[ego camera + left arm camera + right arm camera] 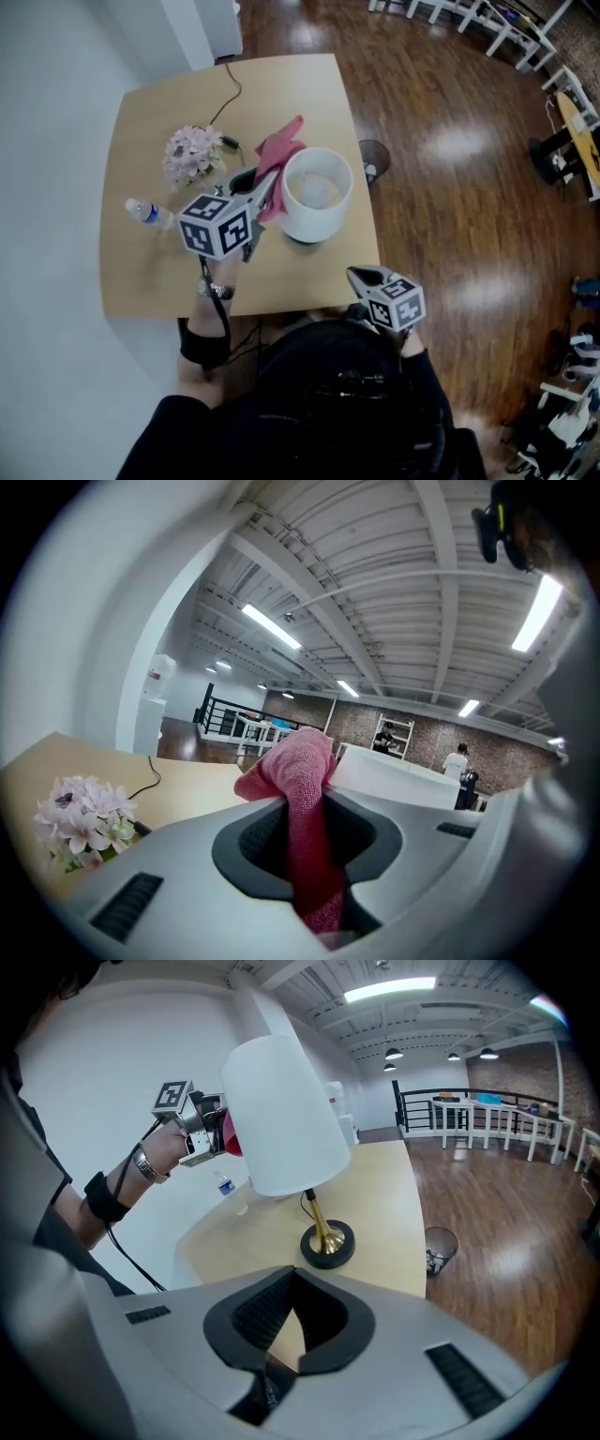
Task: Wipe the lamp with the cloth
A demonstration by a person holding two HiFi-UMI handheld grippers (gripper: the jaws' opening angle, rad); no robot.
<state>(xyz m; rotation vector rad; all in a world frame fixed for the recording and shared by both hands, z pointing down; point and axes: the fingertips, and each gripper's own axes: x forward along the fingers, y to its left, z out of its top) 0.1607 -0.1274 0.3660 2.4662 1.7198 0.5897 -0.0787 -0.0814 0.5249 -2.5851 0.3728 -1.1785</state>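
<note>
A lamp with a white shade (317,192) stands on the wooden table (150,272) near its right edge. Its brass stem and black base (328,1246) show in the right gripper view. My left gripper (270,187) is shut on a pink cloth (281,155), which bunches up against the shade's left side. In the left gripper view the cloth (305,836) hangs between the jaws, with the shade's rim (394,778) just behind it. My right gripper (358,274) hovers by the table's front right corner, jaws together and empty, pointing at the lamp.
A bunch of pale flowers (192,155) and a water bottle (145,212) sit left of the lamp. A black cable (230,94) runs to the table's far edge. A waste bin (373,159) stands on the wood floor at the right. A white wall borders the left.
</note>
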